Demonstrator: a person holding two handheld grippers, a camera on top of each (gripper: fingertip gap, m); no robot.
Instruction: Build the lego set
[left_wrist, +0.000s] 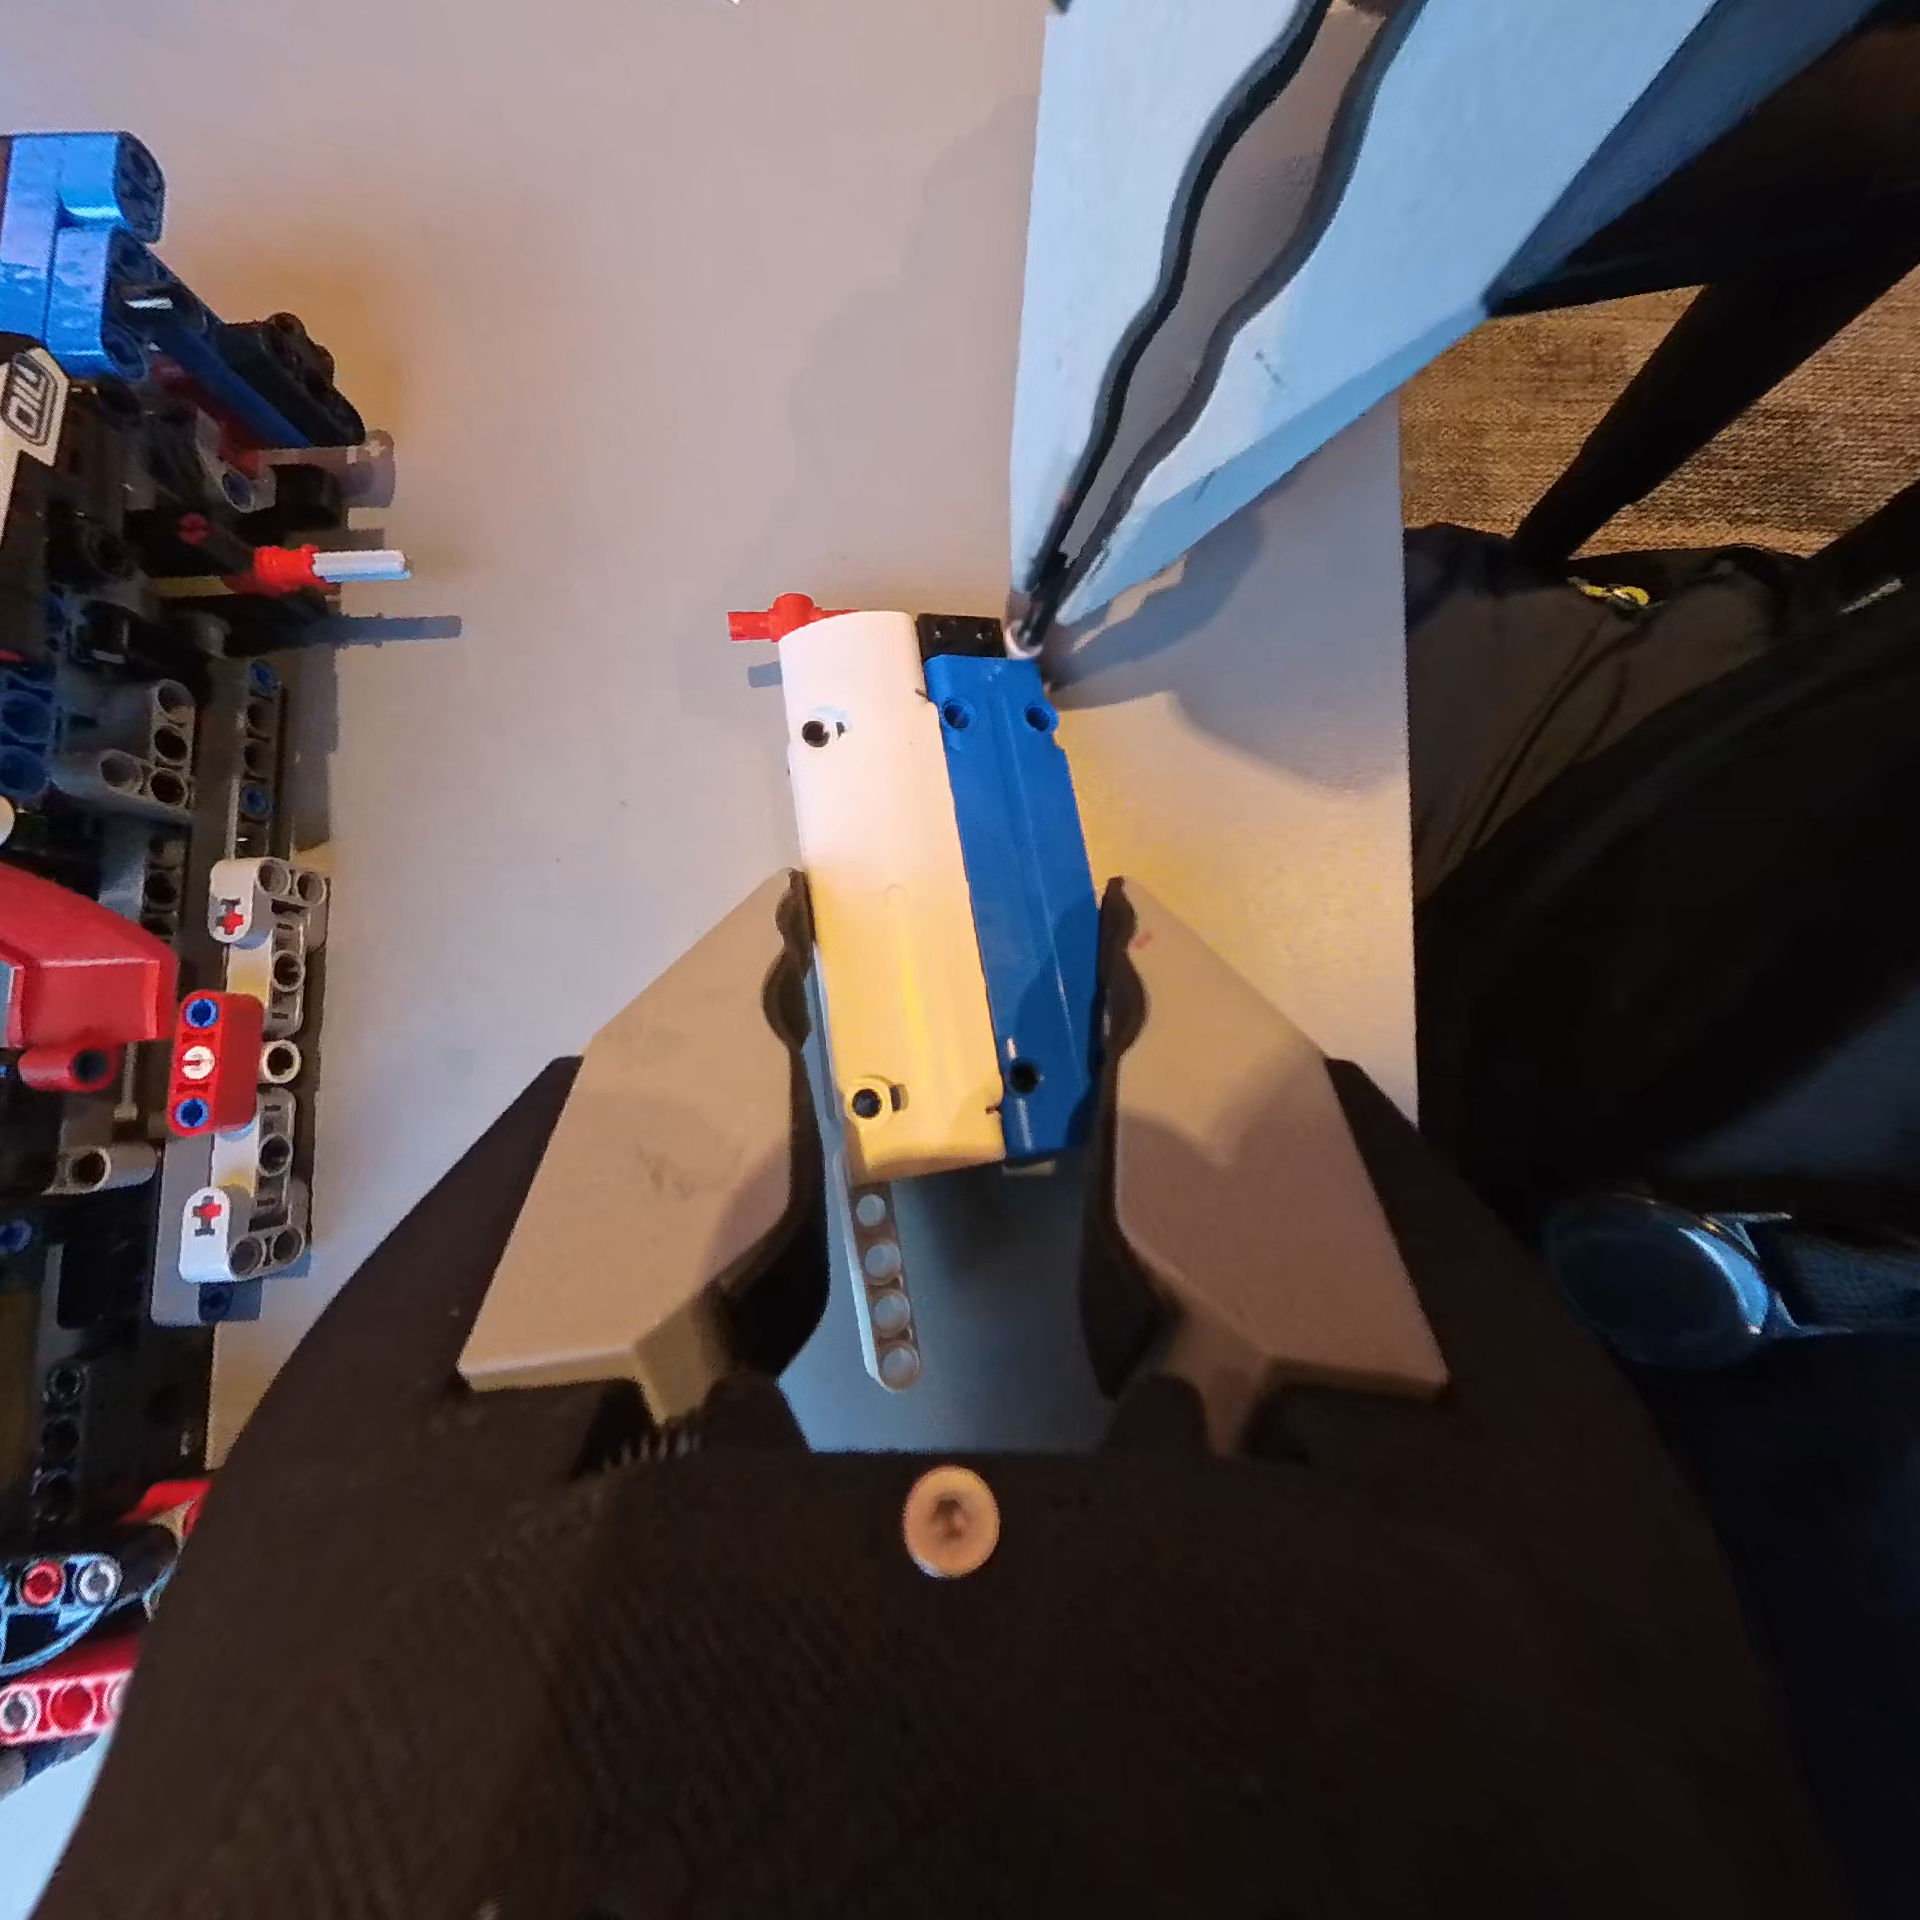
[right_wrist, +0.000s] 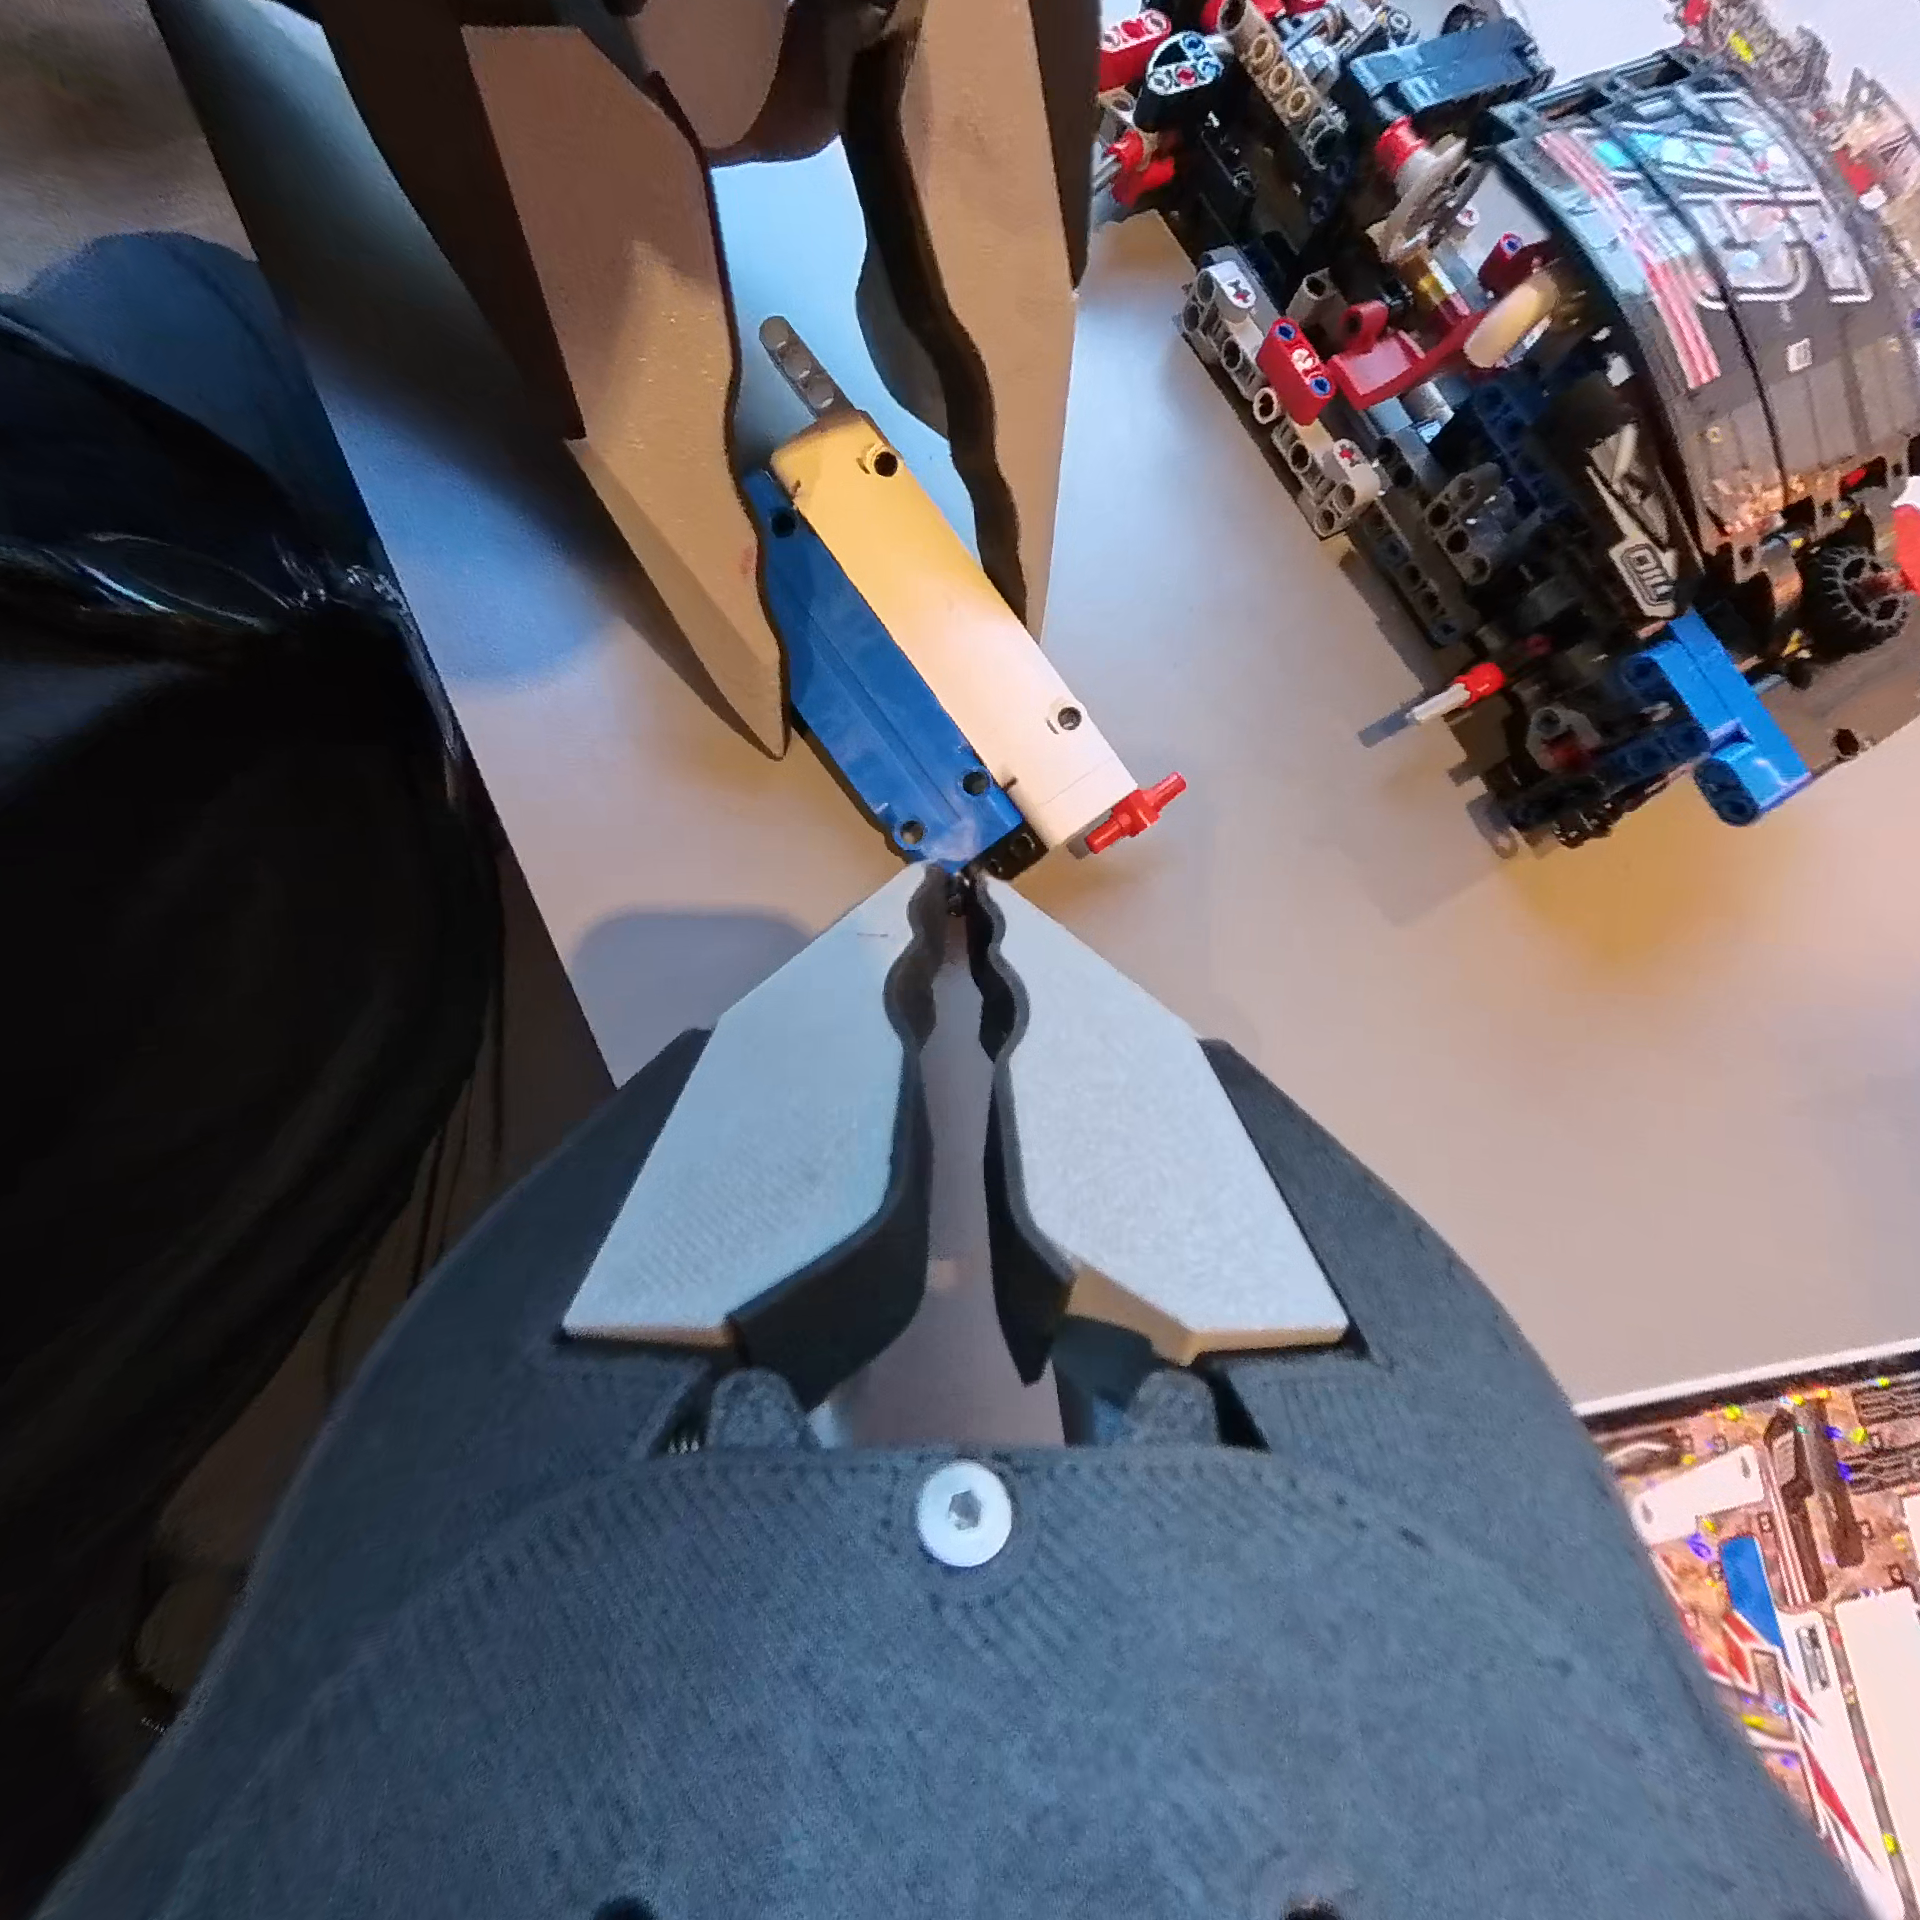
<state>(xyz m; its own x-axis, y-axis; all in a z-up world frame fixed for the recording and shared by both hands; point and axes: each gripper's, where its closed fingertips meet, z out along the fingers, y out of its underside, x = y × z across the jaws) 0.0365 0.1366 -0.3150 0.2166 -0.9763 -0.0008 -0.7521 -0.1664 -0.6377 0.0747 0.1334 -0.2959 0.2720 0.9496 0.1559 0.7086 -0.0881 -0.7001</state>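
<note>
We are in the middle of fitting a small part into a sub-assembly, as we judge it, with the large car model (right_wrist: 1558, 416) waiting to the side on the table (left_wrist: 623, 312). Our left gripper (left_wrist: 951, 935) is clamped across the white and blue panel piece (left_wrist: 935, 883), one finger on the white side, the other on the blue, holding it over the table near its edge. A grey beam (left_wrist: 883, 1288) sticks out of the piece back toward the gripper body, and a red pin (left_wrist: 774, 620) juts from its far end. Our right gripper (right_wrist: 961, 899) has its jaws drawn nearly together, tips pinching something small and dark that we cannot identify, right at the black connector (right_wrist: 1013, 854) on the panel's end. The next move likely calls for a straight, firm push into that connector while the left holds steady; a slight misalignment could jam or drop the part
</note>
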